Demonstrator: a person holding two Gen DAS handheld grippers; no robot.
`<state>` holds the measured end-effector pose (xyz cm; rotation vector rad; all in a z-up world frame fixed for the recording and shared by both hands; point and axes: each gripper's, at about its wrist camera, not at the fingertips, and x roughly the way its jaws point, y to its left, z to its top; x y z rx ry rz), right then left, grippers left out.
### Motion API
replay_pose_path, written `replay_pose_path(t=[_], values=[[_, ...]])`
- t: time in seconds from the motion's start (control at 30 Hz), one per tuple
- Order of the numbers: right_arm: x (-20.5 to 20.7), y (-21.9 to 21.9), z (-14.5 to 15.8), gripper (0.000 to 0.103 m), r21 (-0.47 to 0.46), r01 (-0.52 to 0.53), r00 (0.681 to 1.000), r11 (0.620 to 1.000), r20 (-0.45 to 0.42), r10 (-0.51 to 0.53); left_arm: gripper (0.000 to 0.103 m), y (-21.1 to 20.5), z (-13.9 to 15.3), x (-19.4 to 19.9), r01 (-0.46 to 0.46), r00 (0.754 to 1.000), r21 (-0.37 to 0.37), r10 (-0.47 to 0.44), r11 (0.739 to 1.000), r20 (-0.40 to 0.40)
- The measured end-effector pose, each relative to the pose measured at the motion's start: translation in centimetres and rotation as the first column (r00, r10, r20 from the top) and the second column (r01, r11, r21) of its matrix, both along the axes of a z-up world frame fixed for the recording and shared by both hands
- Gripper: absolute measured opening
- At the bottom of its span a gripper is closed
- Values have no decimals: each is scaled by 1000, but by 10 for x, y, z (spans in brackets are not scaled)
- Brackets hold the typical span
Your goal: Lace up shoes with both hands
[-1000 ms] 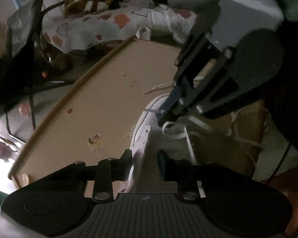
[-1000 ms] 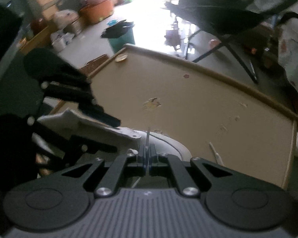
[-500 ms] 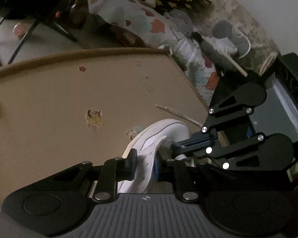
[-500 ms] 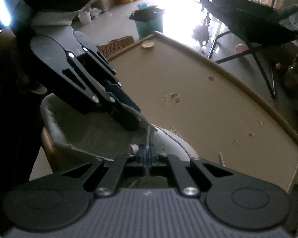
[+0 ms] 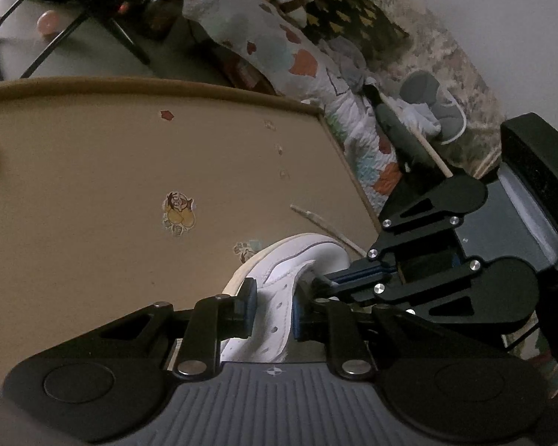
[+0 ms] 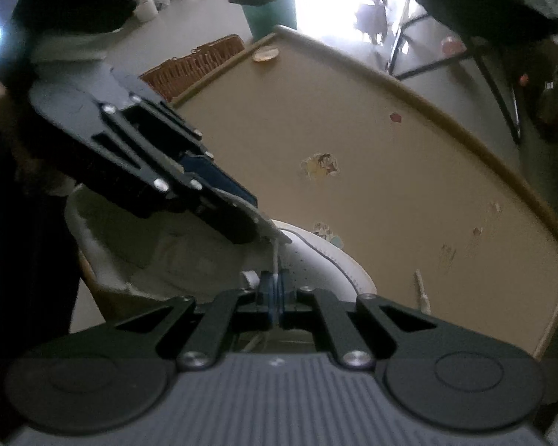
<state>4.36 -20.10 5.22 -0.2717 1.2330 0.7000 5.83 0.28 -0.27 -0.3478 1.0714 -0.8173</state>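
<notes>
My left gripper (image 5: 271, 316) has just closed on the shoe's (image 5: 301, 256) eyelet flap (image 5: 275, 308), steadying it while my right gripper (image 6: 276, 290), beside the shoe's tongue, stays pinched on the lace (image 6: 275, 260), ready for threading.

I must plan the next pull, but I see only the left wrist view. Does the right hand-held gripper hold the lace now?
Observer: Yes. In the right wrist view, the right hand-held gripper is shut on the white lace.
Operator: Where does the lace go from its fingers?
Observer: It rises almost straight up to the tip of the eyelet flap of the white sneaker. The left hand-held gripper pinches that flap from above.
</notes>
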Motion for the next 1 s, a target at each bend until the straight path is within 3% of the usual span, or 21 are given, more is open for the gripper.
replay_pose_path(t=[0.3,0.57,1.0], values=[[5,14,1,2,-75,-73,997,995,-42,70,23,6,-13,3,-48,998,-70,44,996,-51],[20,9,-4,2,-55,-5,995,998,-99,-1,23,3,-18,-1,-57,998,-87,53,995,-40],[23,11,-6,2,-57,48,993,997,-108,-54,23,0,-7,-12,-4,995,-14,6,1000,102]])
